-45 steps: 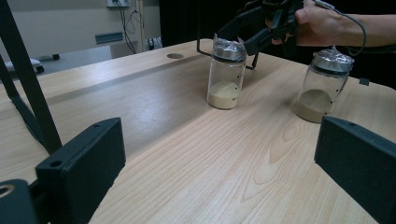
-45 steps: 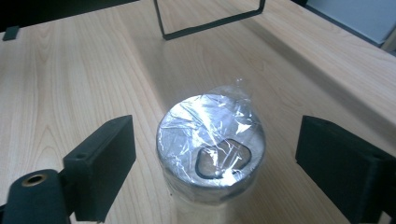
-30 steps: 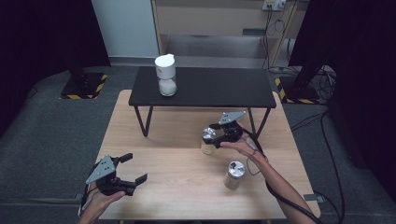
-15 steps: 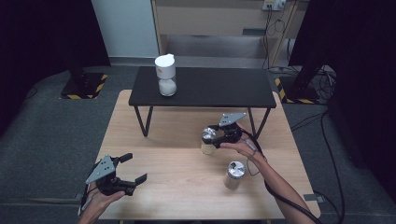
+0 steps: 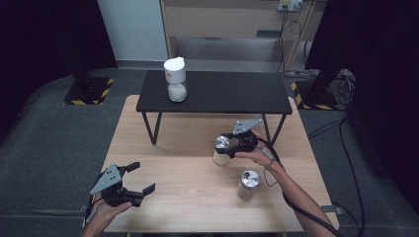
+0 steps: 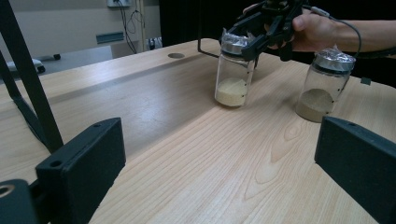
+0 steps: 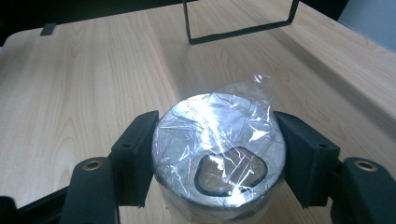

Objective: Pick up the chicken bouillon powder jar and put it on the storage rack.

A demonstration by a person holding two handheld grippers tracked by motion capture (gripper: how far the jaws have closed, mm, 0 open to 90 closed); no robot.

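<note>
A glass jar (image 5: 220, 157) with a film-wrapped metal lid and pale powder in the bottom stands on the wooden table (image 5: 188, 163), right of centre. My right gripper (image 5: 228, 143) is shut on that jar's lid; in the right gripper view its pads press both sides of the lid (image 7: 219, 144). In the left gripper view this jar (image 6: 232, 79) stands upright under the right gripper (image 6: 250, 39). A second like jar (image 5: 247, 185) stands nearer the front, untouched. My left gripper (image 5: 142, 177) hovers open at the front left, its jaws wide apart with nothing between them.
A low black side table (image 5: 217, 94) stands across the far half of the wooden table, with a white-lidded jar (image 5: 176, 79) on its left part. Its thin metal legs (image 5: 150, 128) reach down to the wood. Cables trail from the right gripper along the forearm.
</note>
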